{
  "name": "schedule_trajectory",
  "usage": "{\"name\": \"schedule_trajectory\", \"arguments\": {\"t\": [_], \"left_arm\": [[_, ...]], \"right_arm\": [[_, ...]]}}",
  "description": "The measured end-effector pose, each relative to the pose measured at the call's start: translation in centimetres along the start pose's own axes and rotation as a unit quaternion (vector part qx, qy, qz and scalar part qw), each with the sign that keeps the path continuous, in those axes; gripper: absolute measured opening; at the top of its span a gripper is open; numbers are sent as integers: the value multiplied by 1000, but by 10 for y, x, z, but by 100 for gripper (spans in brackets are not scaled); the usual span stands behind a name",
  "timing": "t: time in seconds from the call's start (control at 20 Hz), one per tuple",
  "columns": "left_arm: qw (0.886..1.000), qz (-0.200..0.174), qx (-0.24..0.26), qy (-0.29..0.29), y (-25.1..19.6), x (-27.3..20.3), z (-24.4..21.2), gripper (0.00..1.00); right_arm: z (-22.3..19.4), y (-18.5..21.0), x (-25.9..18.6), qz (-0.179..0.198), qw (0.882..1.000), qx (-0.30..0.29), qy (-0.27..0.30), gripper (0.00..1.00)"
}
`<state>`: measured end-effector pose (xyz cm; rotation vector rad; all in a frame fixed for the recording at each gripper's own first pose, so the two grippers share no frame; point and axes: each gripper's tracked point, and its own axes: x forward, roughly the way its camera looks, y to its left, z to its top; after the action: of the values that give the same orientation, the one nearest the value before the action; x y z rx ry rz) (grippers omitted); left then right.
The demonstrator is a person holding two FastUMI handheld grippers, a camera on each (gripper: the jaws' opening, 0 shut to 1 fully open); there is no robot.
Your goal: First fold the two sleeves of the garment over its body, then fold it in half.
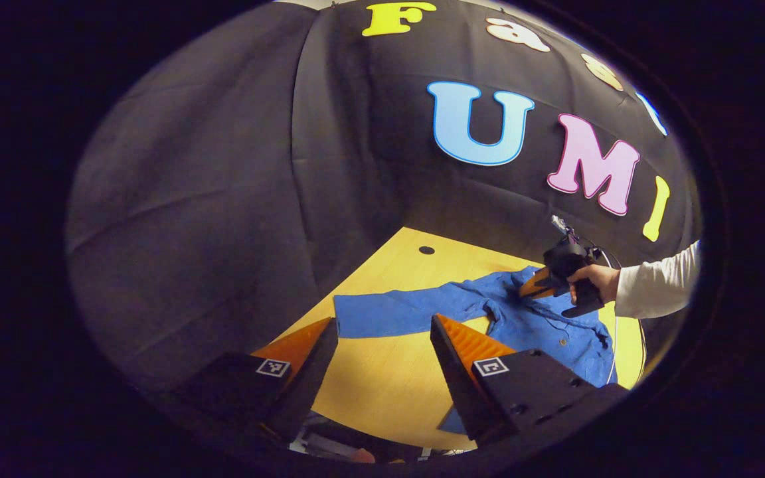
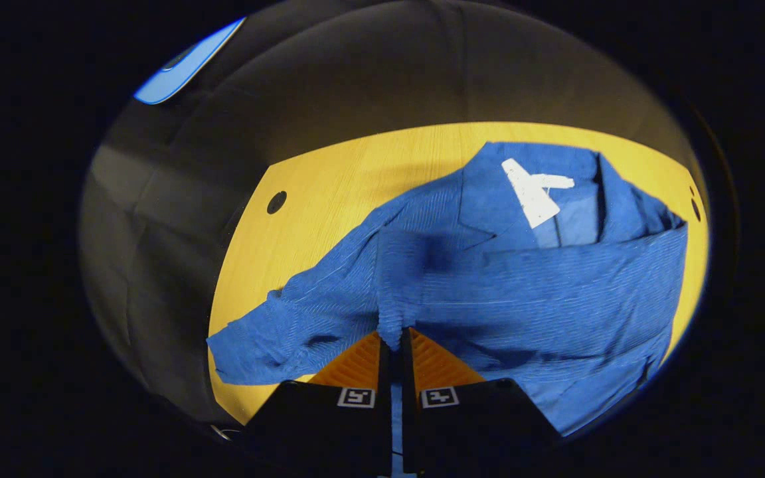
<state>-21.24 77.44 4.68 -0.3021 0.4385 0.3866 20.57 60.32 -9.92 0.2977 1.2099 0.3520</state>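
In the left gripper view, the left gripper (image 1: 382,338) sits at the bottom with its two fingers spread wide, nothing between them, hovering above the wooden table (image 1: 382,392). Beyond the gap, toward twelve o'clock from the fingertips, one long sleeve (image 1: 402,313) of the blue garment (image 1: 542,328) stretches flat across the tabletop, its cuff end pointing to about nine o'clock; the sleeve lies just past the tips, and whether they touch it cannot be told. The body of the garment spreads toward three o'clock, partly behind the right-hand finger. Farther off, at about two o'clock, the right gripper (image 1: 532,284) is held by a hand (image 1: 595,282) with a white sleeve (image 1: 658,289), its tip down on the garment near the shoulder. A small dark hole (image 1: 426,250) marks the table beyond the cloth, and the black booth wall (image 1: 223,199) rises behind. In the right gripper view, the right gripper (image 2: 396,342) has its fingers drawn close together, pinching a raised ridge of blue fabric between them at six o'clock. From that pinch the garment (image 2: 522,285) fans out: a sleeve (image 2: 289,332) trails to about eight o'clock, the body runs to three o'clock, and the collar with a white tag (image 2: 532,192) lies farther off at about one o'clock. The table (image 2: 329,186) shows past the cloth, with a dark hole (image 2: 276,202) at ten o'clock.
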Motion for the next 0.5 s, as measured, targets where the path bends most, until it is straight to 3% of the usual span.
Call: {"name": "schedule_trajectory", "arguments": {"t": [0.05,0.1,0.25,0.4,0.5], "left_arm": [[1000,0,-4,0,0,1,2,83],[1000,-1,-9,1,3,2,0,83],[999,-5,-33,29,8,16,-11,83],[997,-16,-50,54,6,41,-14,83],[996,-21,-50,73,5,65,-11,82]], "right_arm": [[-6,10,7,16,1000,12,6,12],[-7,22,6,41,999,28,11,40],[9,56,-4,98,993,62,-8,67],[12,70,-29,128,990,53,-18,84],[8,72,-62,140,990,18,-25,85]]}}
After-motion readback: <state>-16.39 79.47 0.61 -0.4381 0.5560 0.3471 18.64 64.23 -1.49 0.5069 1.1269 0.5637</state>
